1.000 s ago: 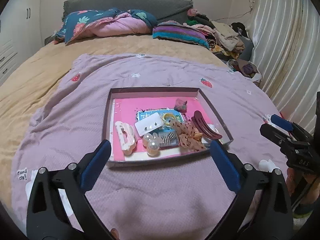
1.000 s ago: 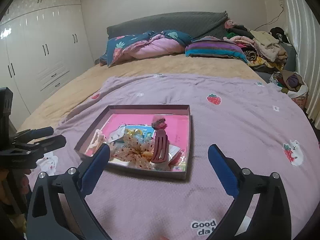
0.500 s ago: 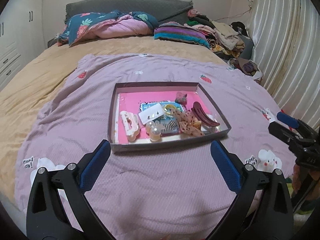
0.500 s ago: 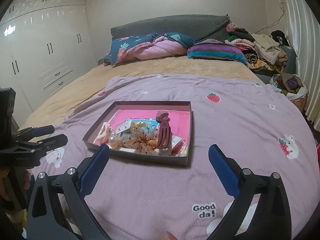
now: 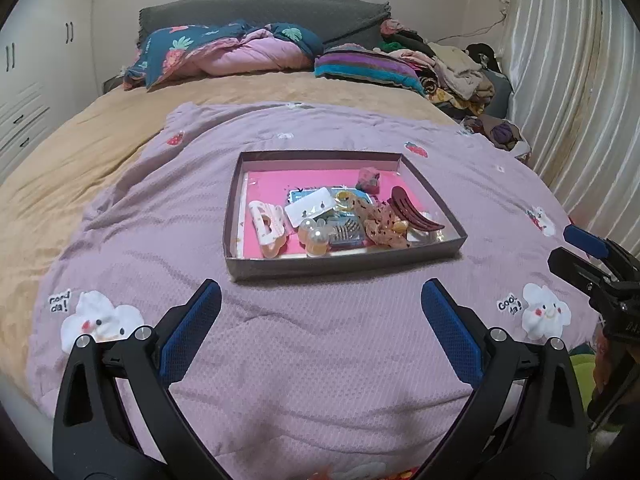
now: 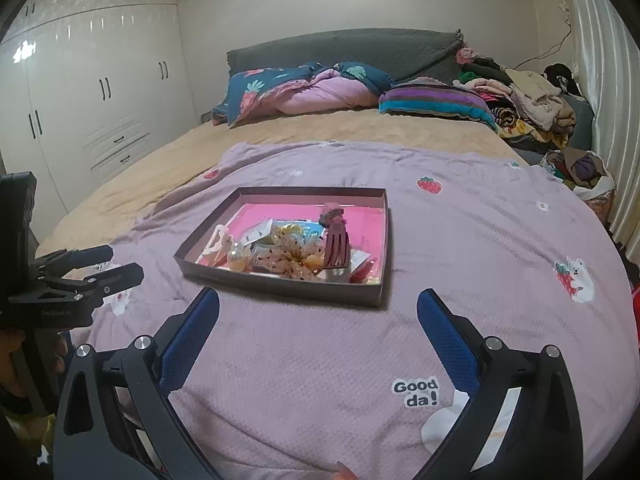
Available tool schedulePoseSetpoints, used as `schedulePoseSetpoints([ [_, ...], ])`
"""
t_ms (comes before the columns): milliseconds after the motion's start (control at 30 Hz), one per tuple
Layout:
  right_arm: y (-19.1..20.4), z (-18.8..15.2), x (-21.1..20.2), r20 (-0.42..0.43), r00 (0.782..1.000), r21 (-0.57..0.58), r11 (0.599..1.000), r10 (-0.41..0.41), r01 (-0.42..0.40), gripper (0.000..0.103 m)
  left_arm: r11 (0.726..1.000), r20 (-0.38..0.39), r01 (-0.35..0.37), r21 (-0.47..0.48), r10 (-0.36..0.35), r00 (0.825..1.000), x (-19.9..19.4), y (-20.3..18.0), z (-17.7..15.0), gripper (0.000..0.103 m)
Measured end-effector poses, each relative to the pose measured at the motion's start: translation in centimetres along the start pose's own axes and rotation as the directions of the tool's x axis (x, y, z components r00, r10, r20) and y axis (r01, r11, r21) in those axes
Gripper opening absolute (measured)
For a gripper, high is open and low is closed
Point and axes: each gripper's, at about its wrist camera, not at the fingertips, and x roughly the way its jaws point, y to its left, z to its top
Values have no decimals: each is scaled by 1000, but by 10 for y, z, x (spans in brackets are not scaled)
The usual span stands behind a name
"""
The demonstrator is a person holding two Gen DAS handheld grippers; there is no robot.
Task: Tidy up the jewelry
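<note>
A shallow box with a pink floor rests on the lilac blanket, holding several hair and jewelry pieces: a cream claw clip, a white earring card, pearl-like balls, a speckled bow and a dark red clip. My left gripper hovers open over bare blanket in front of the box. My right gripper is also open, near the box's front right corner. Neither holds anything. Each gripper shows at the edge of the other's view.
The lilac blanket covers the near half of a bed with a tan sheet. Pillows and a folded quilt lie by the headboard, a clothes heap at the back right. Curtains hang at right, white wardrobes stand at left.
Both grippers have pulled back from the box, which now looks smaller and farther away. Both stay open and the items in the box have not moved.
</note>
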Motion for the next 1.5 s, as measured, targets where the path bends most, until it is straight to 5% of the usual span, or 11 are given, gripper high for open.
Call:
schedulePoseSetpoints([
  [833, 8, -45, 13, -21, 1000, 47, 999, 7, -6, 99, 1000, -13, 5, -18, -5, 1000, 15, 8, -37, 94],
  [1500, 2, -47, 15, -21, 999, 61, 997, -36, 37, 99, 1000, -20, 12, -25, -13, 1000, 20, 7, -38, 94],
])
